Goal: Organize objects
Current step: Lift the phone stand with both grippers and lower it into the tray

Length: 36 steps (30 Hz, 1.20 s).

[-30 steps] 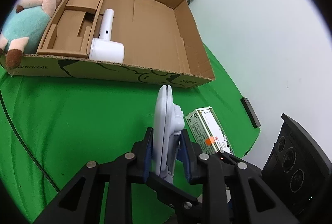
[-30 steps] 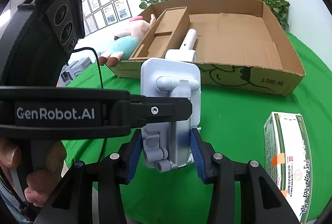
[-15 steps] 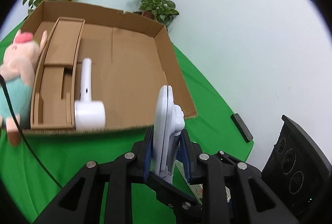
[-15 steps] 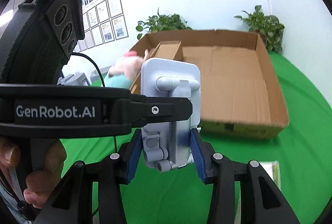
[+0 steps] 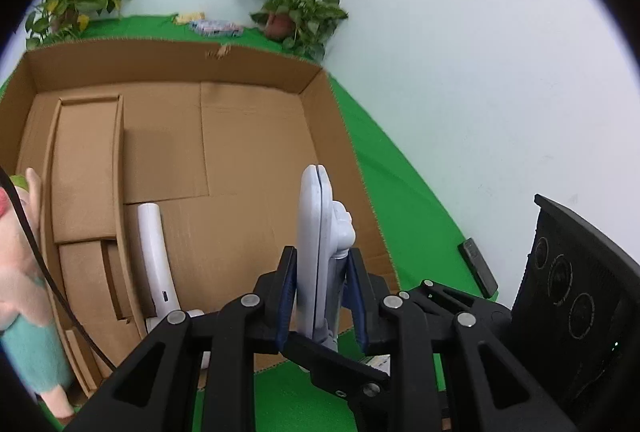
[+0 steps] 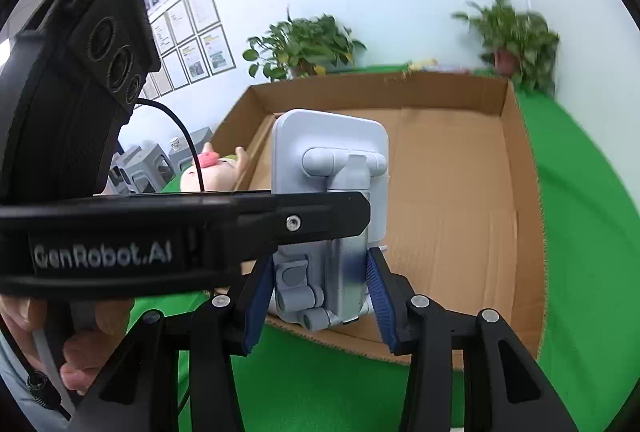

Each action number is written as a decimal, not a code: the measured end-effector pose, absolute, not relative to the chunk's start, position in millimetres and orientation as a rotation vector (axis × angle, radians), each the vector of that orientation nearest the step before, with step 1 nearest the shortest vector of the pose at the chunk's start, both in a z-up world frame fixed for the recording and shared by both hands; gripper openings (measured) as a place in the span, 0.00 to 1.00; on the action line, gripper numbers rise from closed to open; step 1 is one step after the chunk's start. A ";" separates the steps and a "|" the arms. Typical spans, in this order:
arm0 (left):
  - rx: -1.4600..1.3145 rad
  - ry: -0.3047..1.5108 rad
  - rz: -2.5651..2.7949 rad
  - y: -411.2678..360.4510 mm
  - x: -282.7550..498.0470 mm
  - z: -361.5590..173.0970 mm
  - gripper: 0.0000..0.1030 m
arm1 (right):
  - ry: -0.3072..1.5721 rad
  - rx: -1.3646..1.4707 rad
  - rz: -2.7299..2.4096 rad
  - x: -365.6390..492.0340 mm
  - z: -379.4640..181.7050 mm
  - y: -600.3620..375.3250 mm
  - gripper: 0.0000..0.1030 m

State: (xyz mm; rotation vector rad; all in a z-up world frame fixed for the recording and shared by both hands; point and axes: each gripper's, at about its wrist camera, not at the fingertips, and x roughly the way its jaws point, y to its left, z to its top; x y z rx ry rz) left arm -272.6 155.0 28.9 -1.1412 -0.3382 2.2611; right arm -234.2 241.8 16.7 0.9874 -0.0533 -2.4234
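Observation:
A light grey folding stand [image 5: 318,232] [image 6: 330,200], a flat plate with a hinged arm, is held in the air by both grippers above the near edge of the open cardboard box [image 5: 248,136] [image 6: 460,192]. My left gripper [image 5: 320,296] is shut on the thin plate edge-on. My right gripper [image 6: 320,292] is shut on the stand's hinged foot, seen from the back. The left gripper's body crosses the right wrist view as a black bar. Inside the box lies a white hair dryer [image 5: 154,256] beside a cardboard insert [image 5: 86,188].
A pink plush pig in a teal outfit [image 5: 20,296] [image 6: 208,172] leans at the box's left outside wall, with a black cable over it. Green cloth [image 5: 400,200] covers the table. A black remote [image 5: 478,266] lies at the right edge. Potted plants [image 5: 296,8] stand behind the box.
Both grippers rose and moved forward with the stand, from over the green cloth to above the box's near edge. The green-and-white carton has dropped out of view.

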 end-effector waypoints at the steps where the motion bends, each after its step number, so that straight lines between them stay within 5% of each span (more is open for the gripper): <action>1: -1.170 -0.345 2.249 156.2 -278.9 21.8 0.22 | -0.070 1.019 -2.408 -243.0 10.9 243.7 0.42; 18: -1.494 -0.421 2.104 163.9 -331.2 -81.3 0.23 | -0.220 1.366 -2.257 -297.6 -91.1 247.4 0.42; 36: -1.437 -0.381 2.232 135.5 -309.5 -46.4 0.24 | -0.290 1.333 -2.199 -291.2 -97.1 238.5 0.47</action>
